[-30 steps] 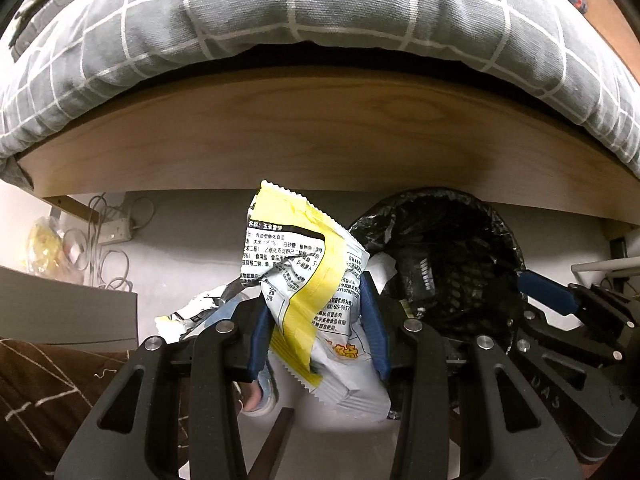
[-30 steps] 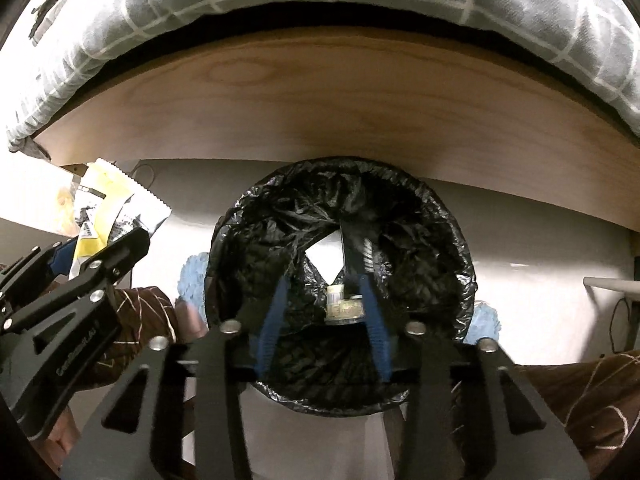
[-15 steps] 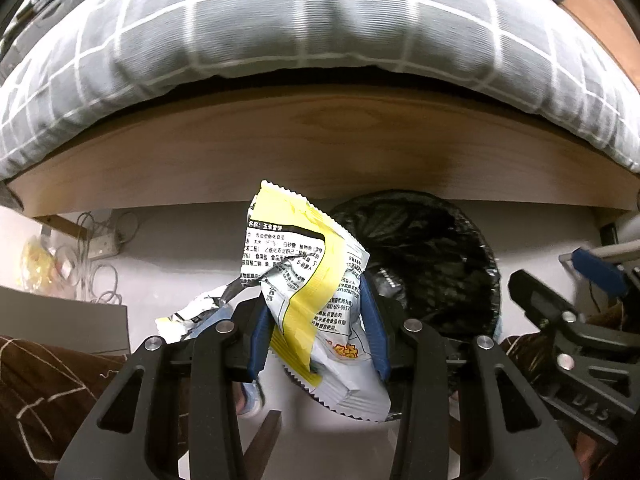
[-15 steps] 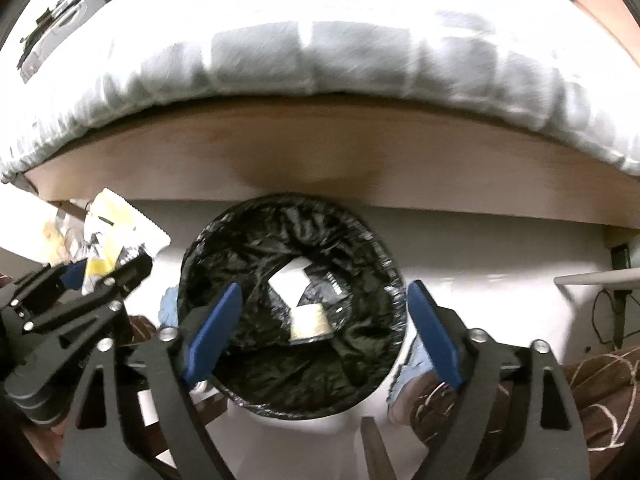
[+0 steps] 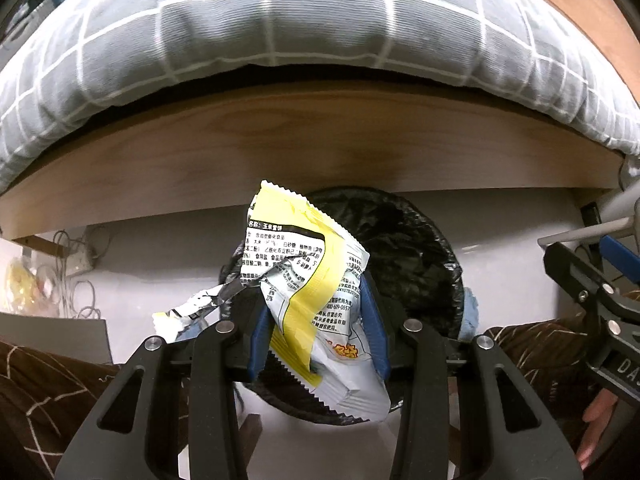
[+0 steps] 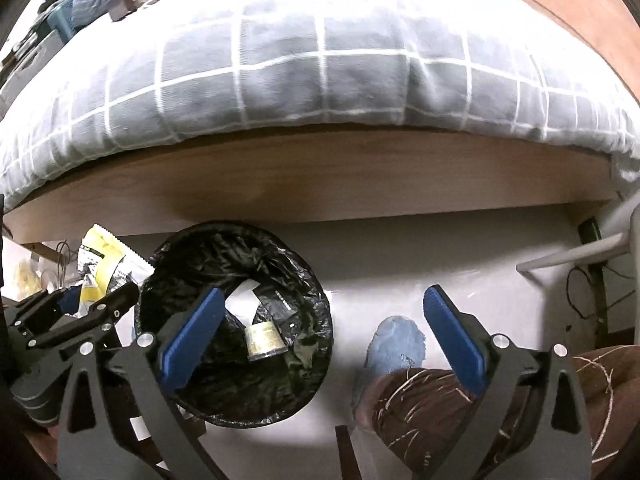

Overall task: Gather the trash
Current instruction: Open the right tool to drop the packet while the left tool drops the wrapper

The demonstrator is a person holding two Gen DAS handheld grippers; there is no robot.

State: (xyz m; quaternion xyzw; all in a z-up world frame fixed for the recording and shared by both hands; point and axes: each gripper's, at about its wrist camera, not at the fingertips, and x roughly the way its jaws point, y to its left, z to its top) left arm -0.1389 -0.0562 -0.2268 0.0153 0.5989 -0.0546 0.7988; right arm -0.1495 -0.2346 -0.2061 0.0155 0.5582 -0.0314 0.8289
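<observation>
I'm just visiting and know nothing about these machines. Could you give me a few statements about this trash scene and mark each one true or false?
1. The left gripper is clamped on a yellow and white snack wrapper. True.
2. The bin has a white liner. False: its liner is black.
3. The right gripper grips a can. False: its jaws are opening with nothing between them; a small can lies inside the bin.
4. A grey checked quilt covers the bed behind the bin. True.
5. The bin is empty. False: besides the can, a white scrap lies in it.
</observation>
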